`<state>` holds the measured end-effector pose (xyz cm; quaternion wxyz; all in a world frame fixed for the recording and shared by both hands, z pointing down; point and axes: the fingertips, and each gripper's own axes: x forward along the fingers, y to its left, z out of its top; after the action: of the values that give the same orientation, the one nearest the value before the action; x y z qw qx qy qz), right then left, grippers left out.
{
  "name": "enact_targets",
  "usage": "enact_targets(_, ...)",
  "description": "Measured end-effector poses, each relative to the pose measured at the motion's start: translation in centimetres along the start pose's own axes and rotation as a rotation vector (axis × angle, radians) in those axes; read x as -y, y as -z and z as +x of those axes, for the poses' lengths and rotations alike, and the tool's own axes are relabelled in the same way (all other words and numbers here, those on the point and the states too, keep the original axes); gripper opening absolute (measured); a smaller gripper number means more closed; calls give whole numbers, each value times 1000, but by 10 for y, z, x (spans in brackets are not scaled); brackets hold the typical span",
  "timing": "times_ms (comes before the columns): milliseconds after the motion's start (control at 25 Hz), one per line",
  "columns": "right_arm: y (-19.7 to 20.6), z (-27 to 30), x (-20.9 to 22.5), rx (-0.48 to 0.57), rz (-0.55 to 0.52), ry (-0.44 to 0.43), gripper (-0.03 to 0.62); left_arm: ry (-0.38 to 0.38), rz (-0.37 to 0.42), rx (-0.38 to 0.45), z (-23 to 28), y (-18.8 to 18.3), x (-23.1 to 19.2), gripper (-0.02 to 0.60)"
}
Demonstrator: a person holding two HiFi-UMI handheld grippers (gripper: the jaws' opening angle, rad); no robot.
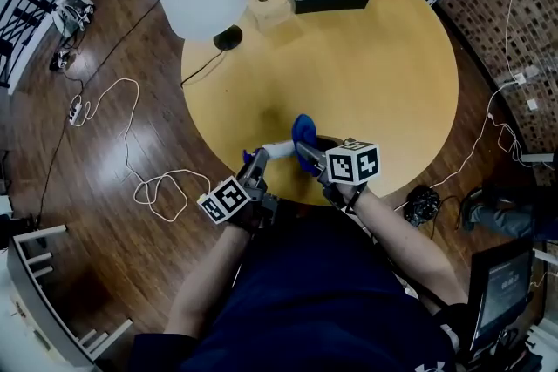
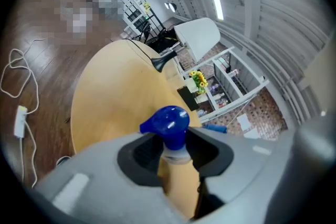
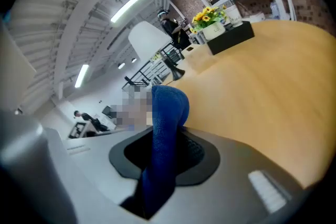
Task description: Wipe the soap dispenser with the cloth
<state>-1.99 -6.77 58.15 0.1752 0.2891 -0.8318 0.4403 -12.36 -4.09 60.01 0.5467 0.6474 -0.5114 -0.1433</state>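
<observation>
At the table (image 1: 392, 83) edge, left gripper (image 1: 258, 159) pinches the soap dispenser (image 2: 168, 124), right gripper (image 1: 307, 155) pinches the cloth (image 3: 166, 126); hard wiping may twist the dispenser loose.

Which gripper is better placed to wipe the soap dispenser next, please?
Right: the right gripper is shut on the blue cloth, close beside the soap dispenser, which the left gripper grips.

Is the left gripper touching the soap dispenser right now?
Touching. The left gripper view shows the left gripper clamped on the neck of the soap dispenser, both jaws pressing against it.
</observation>
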Motion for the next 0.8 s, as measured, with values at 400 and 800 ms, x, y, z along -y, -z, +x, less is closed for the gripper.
enact_targets(400,9,30,-34,-182,-6,-92,97,7,69,-34,6,7,9,135)
enact_targets(800,37,-2,65,-214,227,60,97,27,316,-87,7,8,25,135)
